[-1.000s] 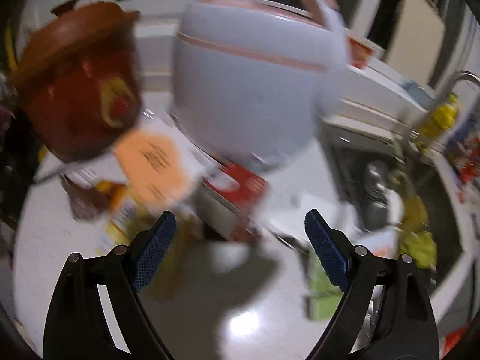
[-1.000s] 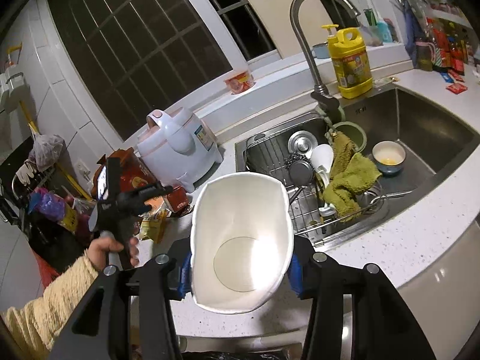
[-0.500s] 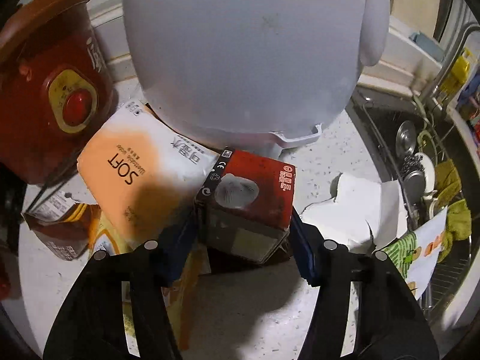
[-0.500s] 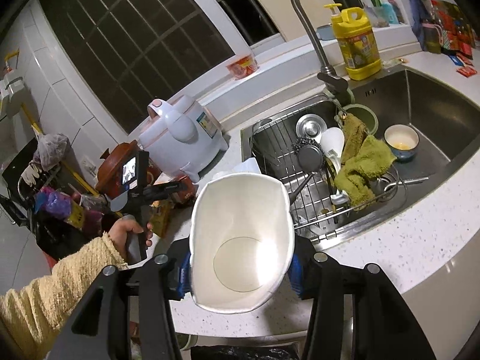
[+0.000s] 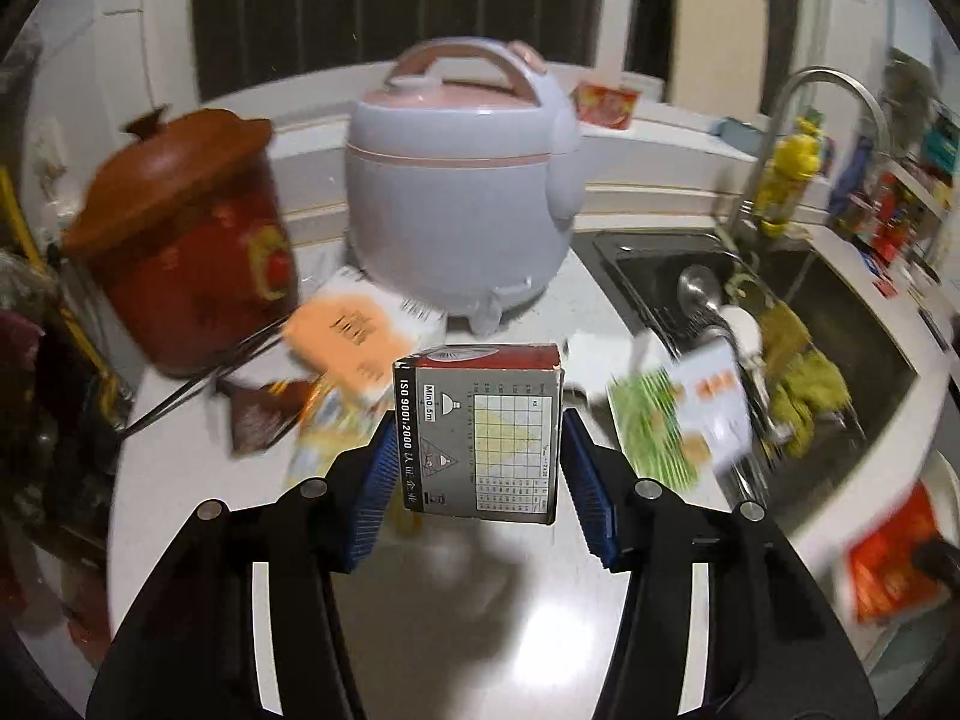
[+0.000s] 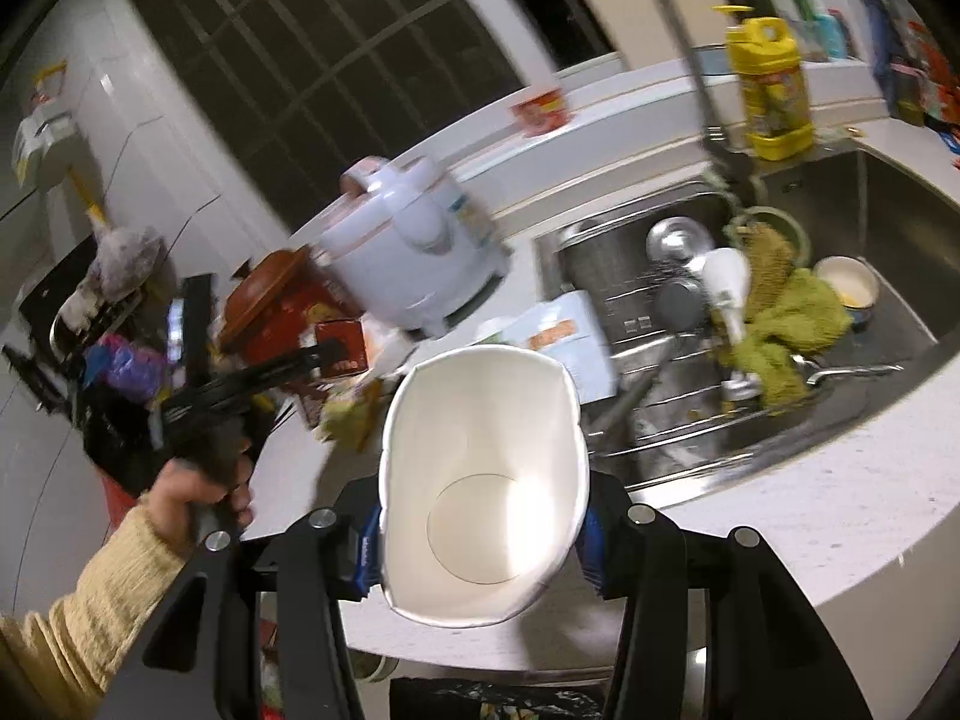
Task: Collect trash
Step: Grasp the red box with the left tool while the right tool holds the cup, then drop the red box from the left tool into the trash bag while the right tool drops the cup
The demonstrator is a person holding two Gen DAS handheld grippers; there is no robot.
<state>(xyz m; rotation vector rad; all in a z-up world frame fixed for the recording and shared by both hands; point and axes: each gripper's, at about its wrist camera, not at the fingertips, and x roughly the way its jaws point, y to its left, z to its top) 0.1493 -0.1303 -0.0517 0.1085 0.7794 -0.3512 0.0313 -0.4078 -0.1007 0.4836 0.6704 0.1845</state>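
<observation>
Left wrist view: the left hand-held gripper (image 5: pixel 477 468) pinches a small cardboard box (image 5: pixel 480 429) between its blue pads (image 5: pixel 373 483), the box held clear above the white bench (image 5: pixel 432 612); its near face carries a printed grid and "ISO 9001:2000", its top edge is red, and its far side is hidden. Motion blur smears much of the scene: an orange-and-white tissue pack (image 5: pixel 354 336), a dark wrapper (image 5: pixel 258 414) and a green-and-white packet (image 5: pixel 678 414) lie on the bench past the box, their print unreadable. Farther back stand a pale rice cooker (image 5: pixel 462 204) and, to its left, a brown clay pot (image 5: pixel 186 240). The sink (image 5: pixel 840 324) lies to the right with a green cloth (image 5: pixel 804 372) in it; a red shape at the lower right edge is too blurred to name. Right wrist view: the right hand-held gripper (image 6: pixel 483 531) squeezes a white paper cup (image 6: pixel 483 498), open mouth facing the camera, its rim pressed out of round; the cup hides most of both pads and the bench edge behind it. Far to the left, the person's left hand (image 6: pixel 198 489) in a yellow sleeve grips the other tool, whose tips clasp the red box beside the clay pot and rice cooker. A yellow detergent bottle (image 6: pixel 771 90) stands behind the tap (image 6: pixel 696 54), and a small bowl (image 6: pixel 846 294) sits in the sink. A dark bag at the bottom edge is cut off.
</observation>
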